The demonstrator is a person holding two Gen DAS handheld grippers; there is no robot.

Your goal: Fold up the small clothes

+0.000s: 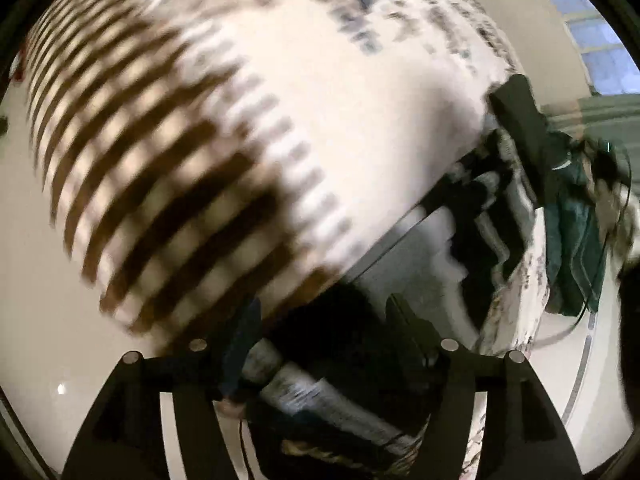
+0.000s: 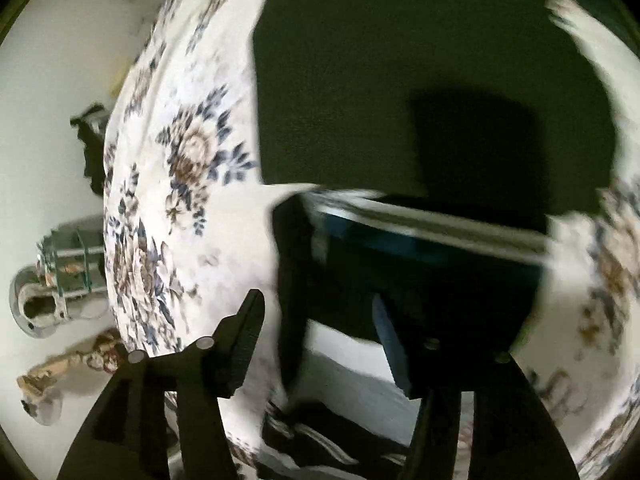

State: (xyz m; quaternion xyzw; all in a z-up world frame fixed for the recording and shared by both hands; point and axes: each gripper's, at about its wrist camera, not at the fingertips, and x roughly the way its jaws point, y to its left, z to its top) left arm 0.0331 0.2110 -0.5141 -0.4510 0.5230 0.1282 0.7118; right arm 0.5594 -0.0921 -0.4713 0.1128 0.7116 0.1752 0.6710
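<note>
The left gripper [image 1: 320, 340] is hanging over a dark garment [image 1: 352, 364] with grey striped trim, its jaws released and apart, nothing pinched between them. The right gripper [image 2: 320, 340] is likewise standing open over the same dark cloth [image 2: 432, 280] with its teal band. Both are working above a floral bedsheet [image 2: 168, 200] (a striped cover [image 1: 160, 160] is lying beyond it). The garment is looking bunched, not squared; a dark green piece [image 2: 400, 60] is lying flat nearby. Most folding seems to be remaining, though blur is hiding details.
</note>
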